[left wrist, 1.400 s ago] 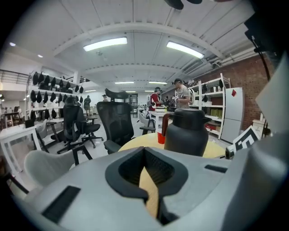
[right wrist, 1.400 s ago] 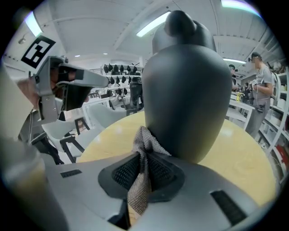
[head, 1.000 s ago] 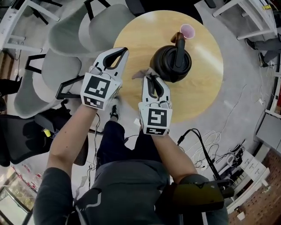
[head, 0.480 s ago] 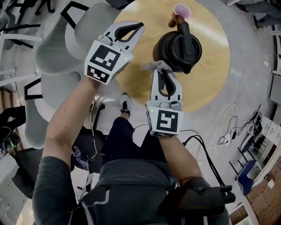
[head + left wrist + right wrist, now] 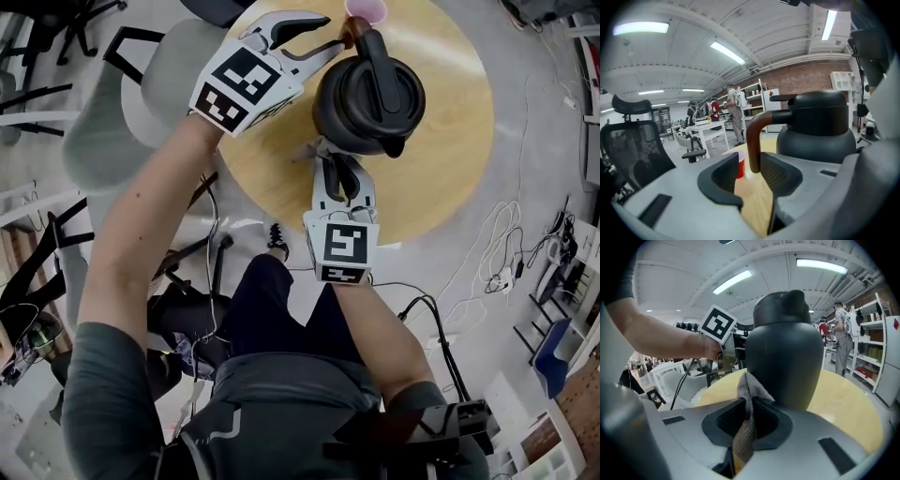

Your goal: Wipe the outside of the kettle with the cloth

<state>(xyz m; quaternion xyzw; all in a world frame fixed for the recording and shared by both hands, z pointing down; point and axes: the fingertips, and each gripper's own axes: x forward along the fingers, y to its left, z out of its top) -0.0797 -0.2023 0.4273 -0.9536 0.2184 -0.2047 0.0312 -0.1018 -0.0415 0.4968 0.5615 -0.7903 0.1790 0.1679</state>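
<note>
right gripper (image 5: 328,157) fingers pinch the cloth (image 5: 749,392) against the kettle (image 5: 361,98); left gripper (image 5: 328,34) fingers apart

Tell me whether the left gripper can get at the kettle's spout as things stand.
Probably yes. The left gripper has its jaws apart, and the spout of the kettle rises right ahead of their gap with nothing between. A cup stands just behind the spout.

I see the kettle (image 5: 366,94) on the table (image 5: 450,141), the cup (image 5: 366,9) behind it at the far edge. My left gripper (image 5: 323,33) sits at its left, the spout (image 5: 752,140) between the jaws. My right gripper (image 5: 337,167) is in front, with the cloth (image 5: 749,394) in its jaws against the kettle's near side.
</note>
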